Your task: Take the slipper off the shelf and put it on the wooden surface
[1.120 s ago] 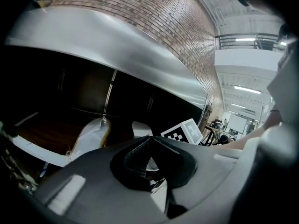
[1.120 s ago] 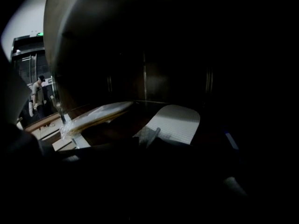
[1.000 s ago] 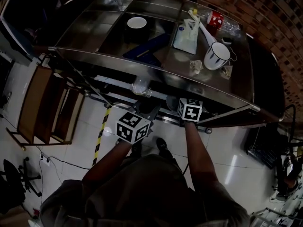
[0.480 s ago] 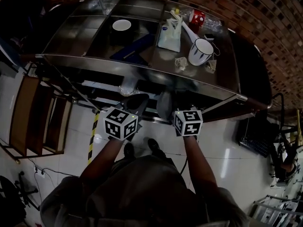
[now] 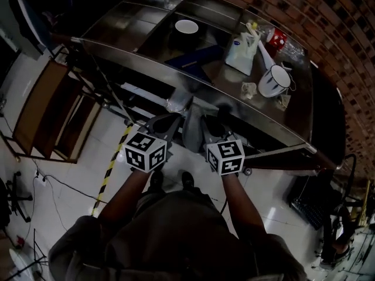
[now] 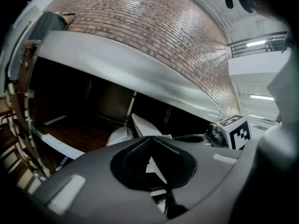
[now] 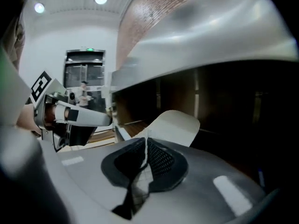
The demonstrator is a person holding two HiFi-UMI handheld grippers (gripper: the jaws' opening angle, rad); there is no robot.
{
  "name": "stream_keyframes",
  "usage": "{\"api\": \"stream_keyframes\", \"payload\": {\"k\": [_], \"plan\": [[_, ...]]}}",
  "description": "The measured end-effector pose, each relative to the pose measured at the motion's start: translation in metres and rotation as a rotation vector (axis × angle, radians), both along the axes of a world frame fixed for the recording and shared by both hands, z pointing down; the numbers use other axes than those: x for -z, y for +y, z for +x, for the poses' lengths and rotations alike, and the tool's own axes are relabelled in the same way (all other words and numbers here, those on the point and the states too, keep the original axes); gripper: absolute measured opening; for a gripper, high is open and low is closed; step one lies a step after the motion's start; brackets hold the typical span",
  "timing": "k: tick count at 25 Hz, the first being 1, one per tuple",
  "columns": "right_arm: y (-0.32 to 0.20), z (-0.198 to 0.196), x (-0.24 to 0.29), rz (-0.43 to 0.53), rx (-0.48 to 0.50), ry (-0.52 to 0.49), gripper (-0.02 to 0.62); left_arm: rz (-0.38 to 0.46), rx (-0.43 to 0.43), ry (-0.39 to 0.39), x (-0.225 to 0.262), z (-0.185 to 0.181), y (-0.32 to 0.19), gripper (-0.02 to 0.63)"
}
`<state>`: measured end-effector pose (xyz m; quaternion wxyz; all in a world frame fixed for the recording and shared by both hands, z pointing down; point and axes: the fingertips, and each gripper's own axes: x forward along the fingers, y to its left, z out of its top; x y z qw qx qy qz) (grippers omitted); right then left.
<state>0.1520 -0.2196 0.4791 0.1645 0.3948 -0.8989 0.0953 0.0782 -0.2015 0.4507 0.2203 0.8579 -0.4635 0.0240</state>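
— Nearest the head camera, what is there?

— The person's forearms point(image 5: 234, 201), reaching down and forward, each ending in a marker cube point(image 5: 145, 151). The left gripper point(image 6: 149, 146) has its dark ribbed pads pressed together on a thin white edge. The right gripper point(image 7: 146, 146) is the same, with its pads nipped shut on a thin white sheet.

— What is that sheet?

— The flat white fabric slipper point(image 5: 193, 127). It hangs between the two grippers, pinched by both and off the floor. It is just in front of the table's shadowed lower shelf point(image 6: 79, 136) and below the front lip of the top.

— Is it resting on anything?

— No. A brown wooden frame with slats point(image 5: 50, 119) stands on the pale tiled floor point(image 5: 76, 174) at the person's left, well apart from the slipper. A yellow-and-black striped tape line point(image 5: 111, 168) runs along the floor between them.

— And farther off?

— The long stainless steel table point(image 5: 117, 34) carries a round white plate point(image 5: 186, 26), a flat dark blue panel point(image 5: 196, 56) and a white plastic bag point(image 5: 243, 44). A white enamel mug with a dark rim point(image 5: 274, 81) and a red can point(image 5: 276, 37) are on it too. Behind it rises a red brick wall point(image 5: 334, 45).
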Motion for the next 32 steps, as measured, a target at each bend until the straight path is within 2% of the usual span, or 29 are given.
{"api": "stream_keyframes", "payload": {"k": [6, 11, 17, 24, 32], "plan": [[0.016, -0.095, -0.006, -0.01, 0.309, -0.024, 0.011, 0.0, 0.32, -0.034, 0.002, -0.091, 0.038, -0.005], [0.055, -0.178, -0.003, -0.006, 0.574, -0.045, 0.011, -0.009, 0.623, -0.053, 0.003, -0.168, 0.105, -0.005], [0.114, -0.263, 0.007, 0.008, 0.786, -0.064, 0.011, -0.017, 0.863, -0.054, 0.003, -0.238, 0.192, -0.005], [0.189, -0.377, 0.006, 0.018, 0.927, -0.051, 0.011, -0.022, 1.014, -0.036, -0.007, -0.336, 0.283, -0.005], [0.248, -0.5, 0.005, 0.037, 1.0, -0.026, 0.011, -0.005, 1.043, -0.032, -0.011, -0.445, 0.334, -0.005]]}}
